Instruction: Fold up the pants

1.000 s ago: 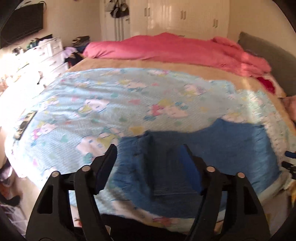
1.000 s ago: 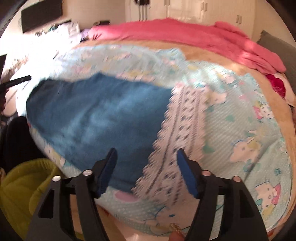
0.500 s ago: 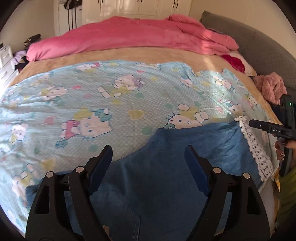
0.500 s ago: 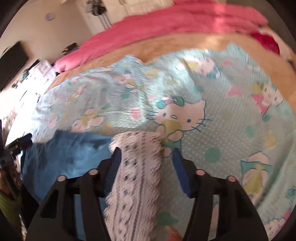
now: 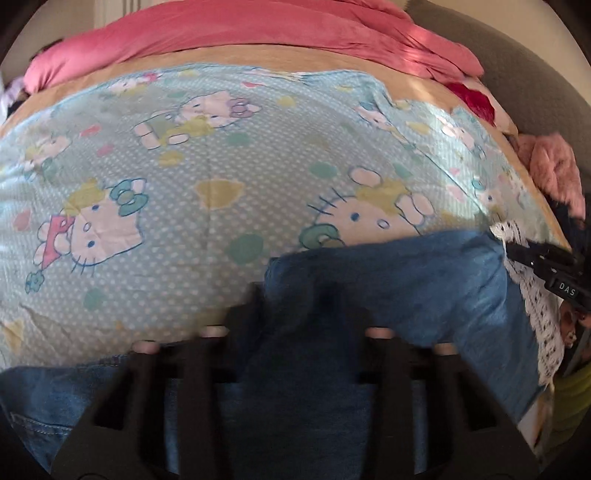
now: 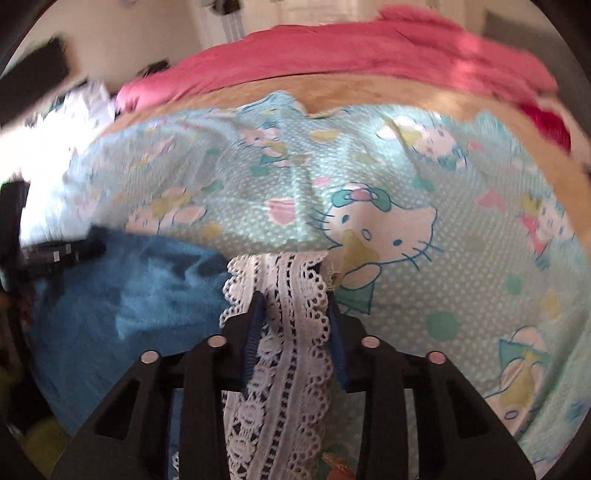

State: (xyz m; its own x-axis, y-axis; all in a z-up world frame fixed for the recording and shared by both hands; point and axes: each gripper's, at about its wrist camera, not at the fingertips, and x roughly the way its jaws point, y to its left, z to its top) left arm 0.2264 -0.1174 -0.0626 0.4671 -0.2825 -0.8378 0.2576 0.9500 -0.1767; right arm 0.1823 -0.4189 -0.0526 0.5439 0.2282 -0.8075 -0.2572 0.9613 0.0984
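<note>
Beyond the blue pants point(image 5: 424, 280), the cartoon-print sheet point(image 5: 221, 155) lies flat and bare, giving open room toward the far side. A heaped pink blanket point(image 5: 258, 29) blocks the far edge, and a fluffy pink bundle point(image 5: 554, 166) crowds the right side.

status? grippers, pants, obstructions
Left gripper closing on blue pants. Right gripper closing on white lace hem. Nothing in the way on bed sheet.

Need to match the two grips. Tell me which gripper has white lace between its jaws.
The right gripper: its closing jaws pinch the white lace trim; the left gripper grips plain blue denim.
</note>
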